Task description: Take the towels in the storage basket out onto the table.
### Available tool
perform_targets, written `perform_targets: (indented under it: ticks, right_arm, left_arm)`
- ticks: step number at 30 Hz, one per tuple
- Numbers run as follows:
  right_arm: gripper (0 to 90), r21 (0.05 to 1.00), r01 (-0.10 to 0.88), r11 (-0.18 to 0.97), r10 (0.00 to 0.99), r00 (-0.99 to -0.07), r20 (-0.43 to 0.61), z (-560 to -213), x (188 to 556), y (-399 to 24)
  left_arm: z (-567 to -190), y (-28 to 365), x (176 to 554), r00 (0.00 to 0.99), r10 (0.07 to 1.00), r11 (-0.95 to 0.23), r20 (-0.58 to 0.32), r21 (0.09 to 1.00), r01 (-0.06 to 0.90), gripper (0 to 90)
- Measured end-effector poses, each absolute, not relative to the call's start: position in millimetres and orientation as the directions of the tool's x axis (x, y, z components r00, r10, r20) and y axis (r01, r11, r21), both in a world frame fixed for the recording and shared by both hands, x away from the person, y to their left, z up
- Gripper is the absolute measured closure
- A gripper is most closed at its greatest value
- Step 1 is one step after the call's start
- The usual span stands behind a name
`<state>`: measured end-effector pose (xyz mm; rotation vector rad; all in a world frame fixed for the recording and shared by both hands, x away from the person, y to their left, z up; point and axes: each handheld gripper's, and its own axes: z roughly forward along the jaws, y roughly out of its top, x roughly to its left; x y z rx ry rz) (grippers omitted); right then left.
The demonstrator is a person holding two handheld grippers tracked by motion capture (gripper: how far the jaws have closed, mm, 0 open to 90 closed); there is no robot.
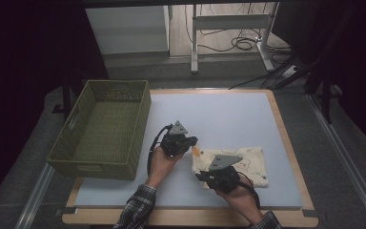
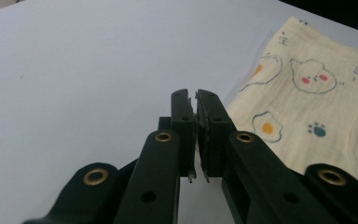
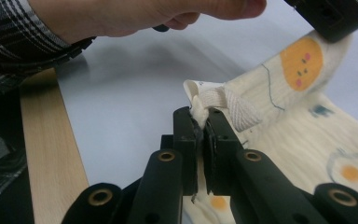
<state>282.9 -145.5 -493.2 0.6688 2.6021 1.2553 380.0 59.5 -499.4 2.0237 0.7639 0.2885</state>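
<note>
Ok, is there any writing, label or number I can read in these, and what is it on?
Nothing here can be quoted as legible text.
cloth: small dark letter-like marks beside the printed animals, too small to read.
white tag at the cloth's corner: faint print, blurred.
basket: pale patch on its front wall, too small to read.

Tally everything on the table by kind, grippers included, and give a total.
Green woven basket: 1
Yellow printed cloth: 1
Handheld grippers: 2, the left gripper with jaws closed on nothing beside the cloth, the right gripper with jaws pinching a corner of the cloth
Total: 4
</note>
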Motion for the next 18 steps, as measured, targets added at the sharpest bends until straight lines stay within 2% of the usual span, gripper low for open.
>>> perform_targets:
  ticks: [18]
  right_arm:
    - [84.5,0.788,0.395,0.473,0.575,-0.815,0.064,-500.4,275.7,-209.4]
  left_arm:
    - [-504.3,-6.6,393.0,0.835,0.544,-0.424,-0.075,0.835,0.351,86.2]
